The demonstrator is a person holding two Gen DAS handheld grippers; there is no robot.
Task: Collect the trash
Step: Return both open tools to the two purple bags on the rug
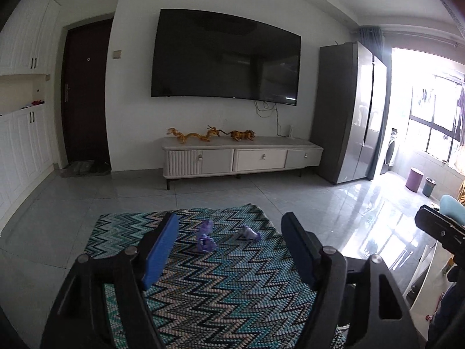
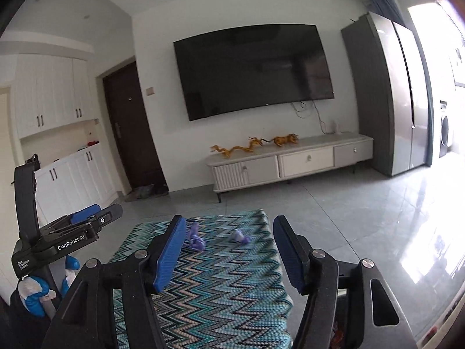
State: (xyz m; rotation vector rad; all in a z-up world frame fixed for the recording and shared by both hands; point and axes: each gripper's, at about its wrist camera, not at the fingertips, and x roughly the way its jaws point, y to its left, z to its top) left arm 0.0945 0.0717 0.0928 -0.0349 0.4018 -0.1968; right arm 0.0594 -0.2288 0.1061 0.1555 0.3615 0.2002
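Two crumpled purple wrappers lie on a teal zigzag cloth (image 1: pixel 221 288). The larger wrapper (image 1: pixel 205 240) is left of the smaller one (image 1: pixel 249 233). My left gripper (image 1: pixel 231 247) is open and empty, held above the cloth short of both wrappers. In the right wrist view the same larger wrapper (image 2: pixel 196 239) and smaller wrapper (image 2: pixel 239 236) lie on the cloth (image 2: pixel 221 290). My right gripper (image 2: pixel 228 247) is open and empty, also short of them. The left gripper's body (image 2: pixel 72 232) shows at the left there.
A white TV cabinet (image 1: pixel 241 157) with gold dragon figures stands against the far wall under a big TV. A grey fridge (image 1: pixel 348 110) stands at right. A purple bin (image 1: pixel 414 179) and a teal bin (image 1: pixel 430 186) stand near the bright window. Grey tile floor surrounds the cloth.
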